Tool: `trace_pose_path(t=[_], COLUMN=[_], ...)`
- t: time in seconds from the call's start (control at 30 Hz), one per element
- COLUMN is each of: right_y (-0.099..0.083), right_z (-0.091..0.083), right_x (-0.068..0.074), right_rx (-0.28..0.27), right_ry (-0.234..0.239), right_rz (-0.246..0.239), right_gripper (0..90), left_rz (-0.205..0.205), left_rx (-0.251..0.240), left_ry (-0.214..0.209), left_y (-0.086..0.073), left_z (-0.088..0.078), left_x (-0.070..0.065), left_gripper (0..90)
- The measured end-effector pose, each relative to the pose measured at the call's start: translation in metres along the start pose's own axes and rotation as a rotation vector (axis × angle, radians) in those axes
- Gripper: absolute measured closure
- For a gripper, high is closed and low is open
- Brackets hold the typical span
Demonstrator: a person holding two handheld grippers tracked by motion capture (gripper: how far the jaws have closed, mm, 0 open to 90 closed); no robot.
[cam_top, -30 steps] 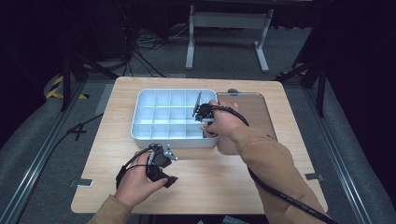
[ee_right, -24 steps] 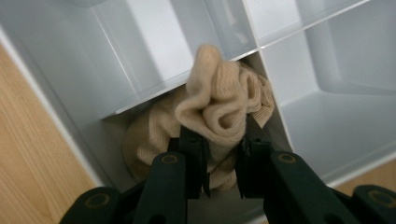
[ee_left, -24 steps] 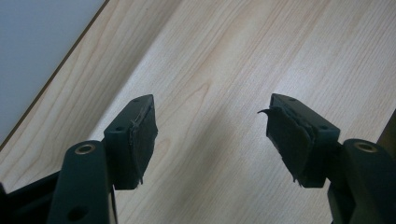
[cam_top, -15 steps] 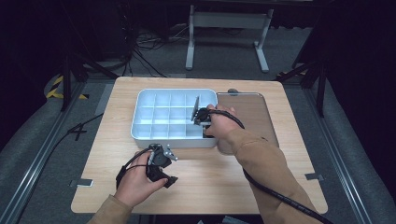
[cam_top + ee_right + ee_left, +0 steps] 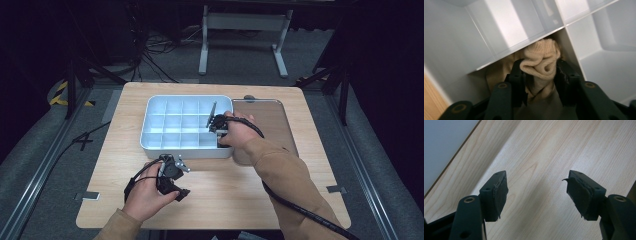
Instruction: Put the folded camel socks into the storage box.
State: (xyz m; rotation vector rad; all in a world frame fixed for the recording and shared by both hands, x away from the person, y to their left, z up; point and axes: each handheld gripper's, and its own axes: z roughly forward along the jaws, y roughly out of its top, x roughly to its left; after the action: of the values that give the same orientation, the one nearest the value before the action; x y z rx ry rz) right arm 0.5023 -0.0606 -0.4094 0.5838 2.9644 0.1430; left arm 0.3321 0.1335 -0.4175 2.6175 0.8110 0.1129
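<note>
The right gripper (image 5: pixel 537 75) pinches a bunched beige sock (image 5: pixel 539 65), pointing up, inside the tray's (image 5: pixel 165 147) near-right compartment; the left gripper (image 5: pixel 537 192) gapes wide, empty.

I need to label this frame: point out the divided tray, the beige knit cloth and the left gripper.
divided tray (image 5: pixel 172 127): high view, on a bare inner compartment.
beige knit cloth (image 5: pixel 539 65): right gripper view, on the bunched fold pinched between the jaws.
left gripper (image 5: pixel 536 188): left gripper view, midway between its open jaw tips, over the wooden table.
</note>
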Motion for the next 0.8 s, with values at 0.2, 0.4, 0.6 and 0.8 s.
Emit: trace_pose_path(t=[0.2, 0.4, 0.6, 0.8], right_y=[0.000, -0.006, -0.020, -0.034], right_z=[-0.019, -0.045, -0.069, -0.085], right_x=[0.002, 0.004, 0.003, 0.003], right_rx=[-0.062, -0.173, -0.252, -0.313], right_ry=[0.000, -0.009, -0.015, -0.012], right_rz=[-0.018, -0.028, -0.019, 0.002], right_gripper=[57.1, 56.2, 56.2, 55.2], left_rz=[-0.005, -0.026, -0.040, -0.039], left_rx=[-0.008, -0.016, -0.014, -0.016], left_ry=[0.003, 0.011, 0.015, 0.020], left_y=[-0.003, -0.009, -0.015, -0.015], left_z=[-0.001, -0.005, -0.006, -0.007], left_x=[0.000, -0.001, -0.001, -0.001], left_gripper=[33.8, 33.8, 33.8, 33.8])
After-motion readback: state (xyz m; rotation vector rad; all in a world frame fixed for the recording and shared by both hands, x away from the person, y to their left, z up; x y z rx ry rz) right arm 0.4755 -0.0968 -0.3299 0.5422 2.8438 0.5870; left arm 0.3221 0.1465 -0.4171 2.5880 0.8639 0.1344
